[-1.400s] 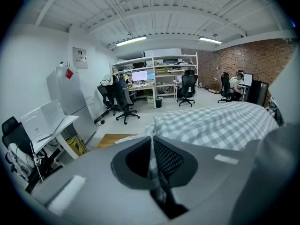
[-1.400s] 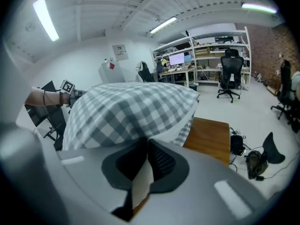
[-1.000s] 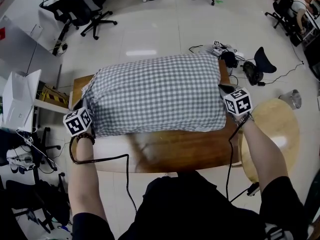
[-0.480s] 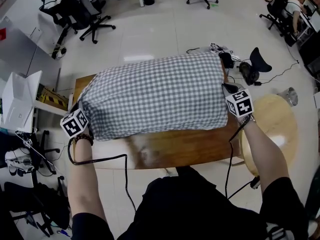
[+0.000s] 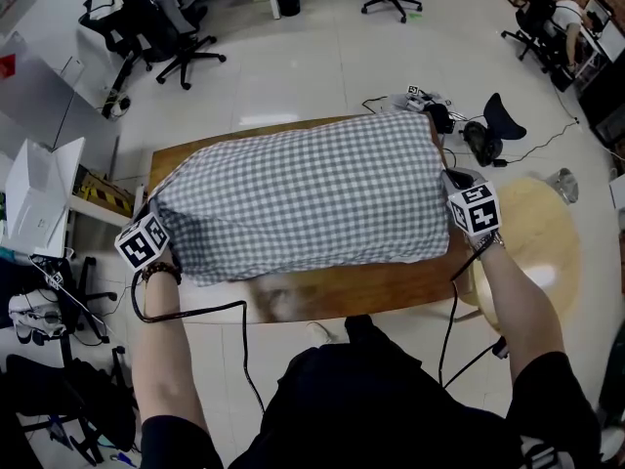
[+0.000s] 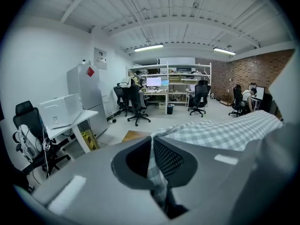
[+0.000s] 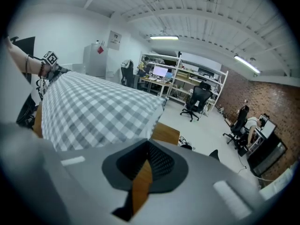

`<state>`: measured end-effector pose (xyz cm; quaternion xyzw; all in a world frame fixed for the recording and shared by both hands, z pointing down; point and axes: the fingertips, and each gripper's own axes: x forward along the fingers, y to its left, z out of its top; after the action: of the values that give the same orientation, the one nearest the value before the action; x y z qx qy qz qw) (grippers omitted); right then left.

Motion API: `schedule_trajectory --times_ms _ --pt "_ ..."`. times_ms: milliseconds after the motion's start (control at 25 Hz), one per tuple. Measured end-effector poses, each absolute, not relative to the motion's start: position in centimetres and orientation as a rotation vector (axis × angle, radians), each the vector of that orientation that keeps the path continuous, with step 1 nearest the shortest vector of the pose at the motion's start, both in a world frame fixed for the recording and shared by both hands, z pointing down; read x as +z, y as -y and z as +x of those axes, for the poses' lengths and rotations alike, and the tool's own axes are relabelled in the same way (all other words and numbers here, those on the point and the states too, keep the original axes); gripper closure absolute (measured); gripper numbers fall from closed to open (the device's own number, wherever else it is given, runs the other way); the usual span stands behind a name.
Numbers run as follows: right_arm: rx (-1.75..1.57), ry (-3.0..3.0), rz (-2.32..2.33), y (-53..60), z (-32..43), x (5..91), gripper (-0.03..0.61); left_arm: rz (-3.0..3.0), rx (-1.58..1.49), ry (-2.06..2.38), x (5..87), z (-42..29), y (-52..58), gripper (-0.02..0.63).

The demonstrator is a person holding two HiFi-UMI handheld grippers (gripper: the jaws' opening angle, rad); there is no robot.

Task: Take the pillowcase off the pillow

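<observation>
A pillow in a grey-and-white checked pillowcase (image 5: pixel 303 193) lies across the wooden table (image 5: pixel 342 296). At its left end my left gripper (image 5: pixel 158 213) is shut on a corner of the case. In the left gripper view a strip of checked fabric (image 6: pixel 157 177) runs down between the jaws of the left gripper (image 6: pixel 151 142). My right gripper (image 5: pixel 451 182) is shut at the pillow's right end. In the right gripper view the pillowcase (image 7: pixel 98 111) ends in a pale edge at the tips of the right gripper (image 7: pixel 150 146), and wood shows through the slit lower down.
A round wooden stool top (image 5: pixel 547 237) stands just right of the table. Office chairs (image 5: pixel 181 32) are behind on the tiled floor, and cables and gear (image 5: pixel 469 130) lie past the table's far right corner. A white box (image 5: pixel 39 198) sits on a side table at the left.
Both grippers have drawn the pillow toward me across the table. More of the table's far edge shows behind it, and the strip of wood in front is narrower.
</observation>
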<state>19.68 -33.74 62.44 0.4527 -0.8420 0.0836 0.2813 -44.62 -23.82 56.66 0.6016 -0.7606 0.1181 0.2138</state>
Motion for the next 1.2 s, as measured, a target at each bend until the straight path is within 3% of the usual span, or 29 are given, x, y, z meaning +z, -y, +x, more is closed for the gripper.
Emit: schedule_trajectory --times_ms 800,1200 --pt "0.323 2.105 1.415 32.2 26.1 61.9 0.575 1.612 0.272 2.127 55.0 -48.4 23.9 0.606" --pt "0.321 2.083 1.365 32.7 24.5 63.9 0.571 1.699 0.361 2.079 56.6 -47.4 24.9 0.604"
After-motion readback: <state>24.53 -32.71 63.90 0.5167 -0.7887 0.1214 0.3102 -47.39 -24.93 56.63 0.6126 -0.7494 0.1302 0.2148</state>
